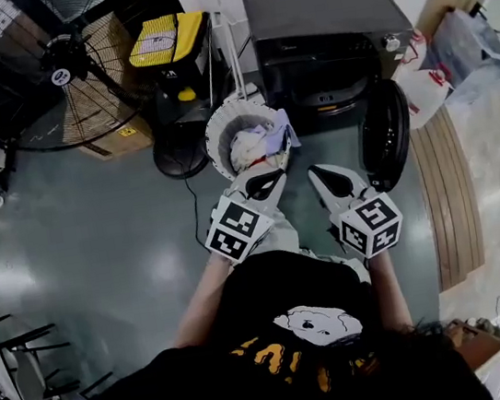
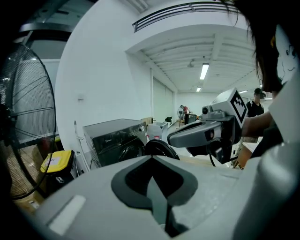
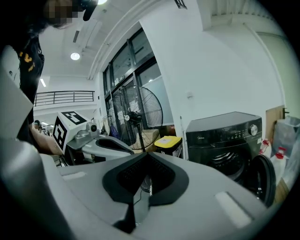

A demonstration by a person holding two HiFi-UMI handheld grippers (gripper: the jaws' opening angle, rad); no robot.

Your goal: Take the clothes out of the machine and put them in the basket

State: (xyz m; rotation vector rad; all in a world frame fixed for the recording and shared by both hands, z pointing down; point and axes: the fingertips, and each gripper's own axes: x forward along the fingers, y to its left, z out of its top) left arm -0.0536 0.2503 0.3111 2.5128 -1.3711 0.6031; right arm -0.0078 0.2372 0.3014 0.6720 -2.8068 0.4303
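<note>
Above the grey floor (image 1: 96, 227), left gripper (image 1: 264, 181) and right gripper (image 1: 319, 175) hover by the basket (image 1: 214, 134), fingers together, empty.

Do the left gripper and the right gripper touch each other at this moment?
Apart. The head view shows a strip of floor between the left gripper and the right gripper, so a plain gap separates them.

Black T-shirt (image 1: 272, 284), yellow lettering (image 1: 269, 357), white print (image 1: 320, 324), grey left claw (image 1: 264, 181), grey right claw (image 1: 319, 175)

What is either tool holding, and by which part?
Nothing: the left tool and the right tool are both shut and empty.
</note>
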